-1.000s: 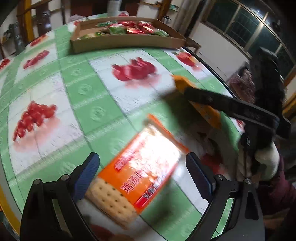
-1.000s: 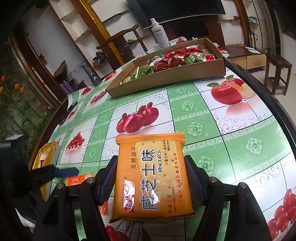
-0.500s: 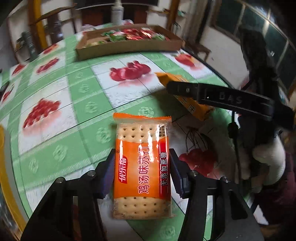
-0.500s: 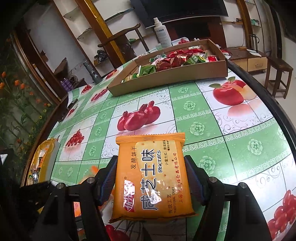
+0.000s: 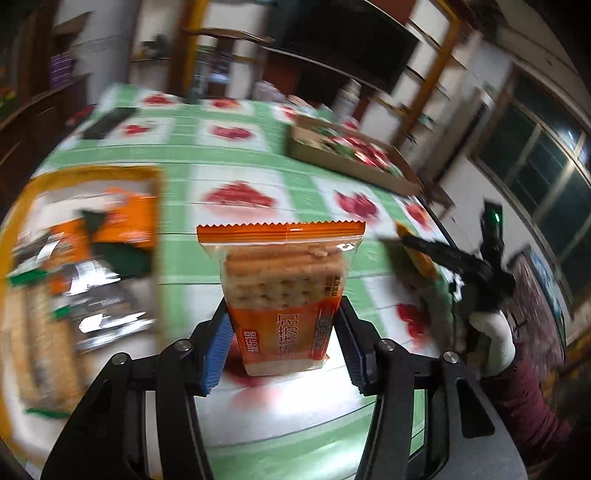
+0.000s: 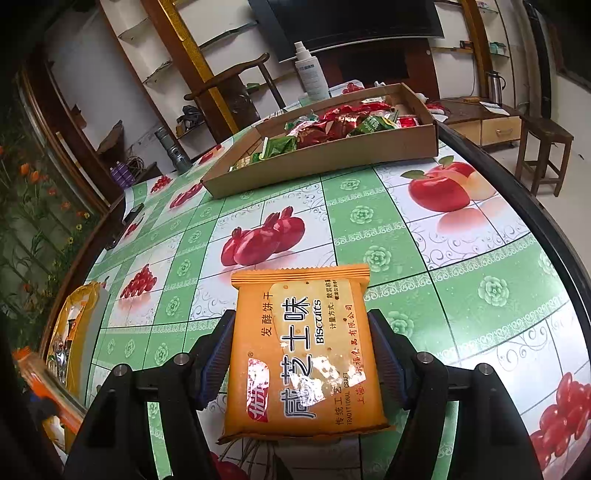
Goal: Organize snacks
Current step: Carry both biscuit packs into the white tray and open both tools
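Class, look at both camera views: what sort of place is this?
Probably a home living or dining room: a round table with a fruit-print tablecloth, a wooden armchair, and a large television above wall shelves.

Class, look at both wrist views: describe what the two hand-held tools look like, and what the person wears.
Each tool, left tool and right tool, has a black angular frame with silver bolts and ribbed blue pads. The left view shows a small green light on the right tool, a white glove and a maroon sleeve.

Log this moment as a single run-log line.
left gripper: shut on orange cracker pack | right gripper: shut on yellow biscuit pack | cardboard tray: holds snacks
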